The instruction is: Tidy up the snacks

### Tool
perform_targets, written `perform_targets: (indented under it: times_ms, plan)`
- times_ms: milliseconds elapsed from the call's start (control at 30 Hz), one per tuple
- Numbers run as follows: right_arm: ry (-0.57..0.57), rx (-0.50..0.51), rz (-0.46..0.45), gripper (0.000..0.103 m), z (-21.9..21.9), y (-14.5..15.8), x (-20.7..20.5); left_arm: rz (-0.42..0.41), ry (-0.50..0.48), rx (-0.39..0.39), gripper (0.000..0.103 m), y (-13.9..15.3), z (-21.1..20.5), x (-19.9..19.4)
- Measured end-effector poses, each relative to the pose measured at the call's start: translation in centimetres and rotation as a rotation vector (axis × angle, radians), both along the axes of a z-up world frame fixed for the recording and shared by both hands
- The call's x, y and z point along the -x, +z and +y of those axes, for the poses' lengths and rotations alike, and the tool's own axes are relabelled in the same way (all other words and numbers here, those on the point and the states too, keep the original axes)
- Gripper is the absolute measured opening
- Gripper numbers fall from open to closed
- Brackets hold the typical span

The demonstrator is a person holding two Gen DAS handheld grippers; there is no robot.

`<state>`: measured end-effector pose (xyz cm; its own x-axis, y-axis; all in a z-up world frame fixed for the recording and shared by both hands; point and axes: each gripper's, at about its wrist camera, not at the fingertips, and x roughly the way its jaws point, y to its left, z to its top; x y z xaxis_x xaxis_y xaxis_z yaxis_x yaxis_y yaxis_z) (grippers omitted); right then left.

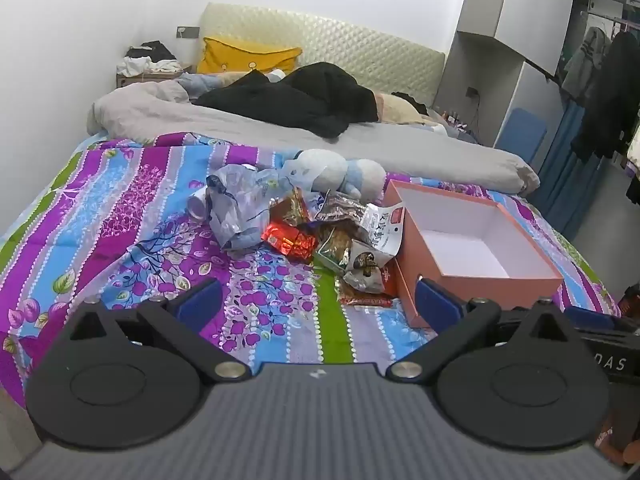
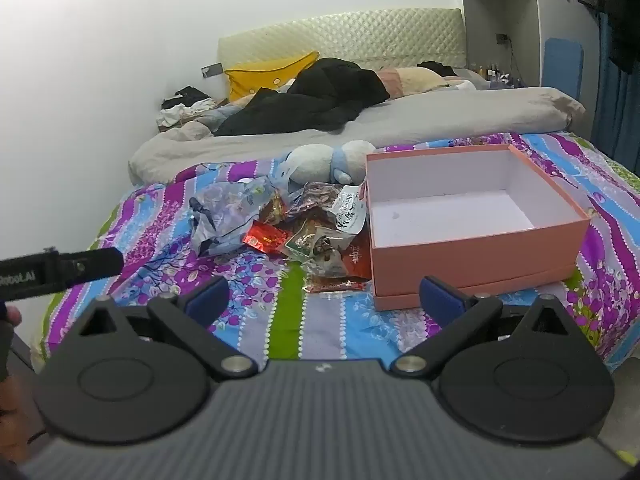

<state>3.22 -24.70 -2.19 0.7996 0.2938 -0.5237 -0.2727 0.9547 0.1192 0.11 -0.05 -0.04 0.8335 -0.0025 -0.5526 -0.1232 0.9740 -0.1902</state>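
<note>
Now: both grippers, left [image 1: 318,300] and right [image 2: 324,296], hover over bed's near edge, jaws wide, empty. Snacks [image 1: 340,240] heaped mid-bed, touching box [image 1: 480,276] left wall; box empty. Likely best: take top loose packet first, pinch flat edge, lift clear of bag [image 1: 240,204].

A matt salmon-pink cardboard box [image 2: 476,256] with smooth white paper lining sits on the soft printed floral cotton bedspread [image 1: 120,216]. Beside it, crinkly glossy foil and plastic snack packets [image 1: 340,236] catch the light, the shiny red foil packet [image 2: 266,238] most of all. A fuzzy white-and-blue plush toy [image 1: 332,170] looks fleecy; the cream quilted headboard [image 2: 360,36] has a faint sheen.
</note>
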Motion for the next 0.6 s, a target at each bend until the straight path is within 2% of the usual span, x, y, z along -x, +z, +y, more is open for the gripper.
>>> perform_targets:
  times_ms: [167,300,600]
  plan:
    - [-0.002,-0.026,0.017,0.103,0.28,0.09,-0.17,-0.005,0.013,-0.004,0.103,-0.33,-0.02,-0.13]
    - [-0.002,-0.015,0.028,0.103,0.31,-0.63,-0.12,-0.005,0.016,-0.001,0.103,-0.63,0.1,-0.14]
    - [0.004,-0.004,0.029,0.103,-0.07,-0.25,0.28,0.004,0.014,-0.001,0.103,-0.61,0.41,-0.03]
